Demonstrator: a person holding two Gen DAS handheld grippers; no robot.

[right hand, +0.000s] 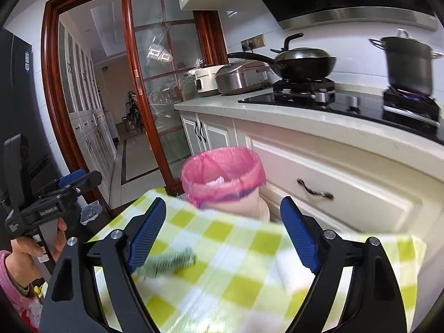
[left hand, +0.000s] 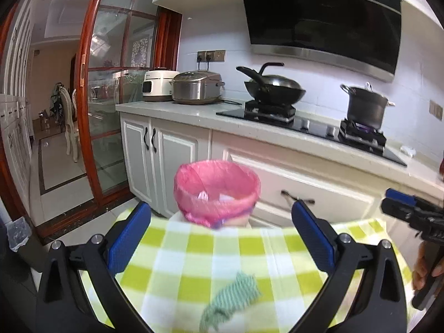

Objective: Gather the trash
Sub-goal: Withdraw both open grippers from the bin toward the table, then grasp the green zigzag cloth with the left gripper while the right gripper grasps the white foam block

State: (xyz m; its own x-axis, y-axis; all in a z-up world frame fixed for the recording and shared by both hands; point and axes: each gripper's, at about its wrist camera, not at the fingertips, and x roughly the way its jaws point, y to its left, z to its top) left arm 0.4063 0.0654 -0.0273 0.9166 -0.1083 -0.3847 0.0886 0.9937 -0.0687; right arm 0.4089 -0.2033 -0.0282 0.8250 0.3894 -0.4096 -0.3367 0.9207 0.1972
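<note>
I see both my left gripper [left hand: 220, 230] and right gripper [right hand: 223, 231] spread wide, holding nothing, over the checked cloth [left hand: 222, 263]. The round bin [left hand: 217, 191], lined with crinkled pink plastic, stands beyond the cloth's far edge, paper scraps inside.

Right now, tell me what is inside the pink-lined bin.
Inside the pink-lined bin, a few pale, whitish scraps show near the top. The liner's rim and the checked cloth hide everything deeper.
</note>
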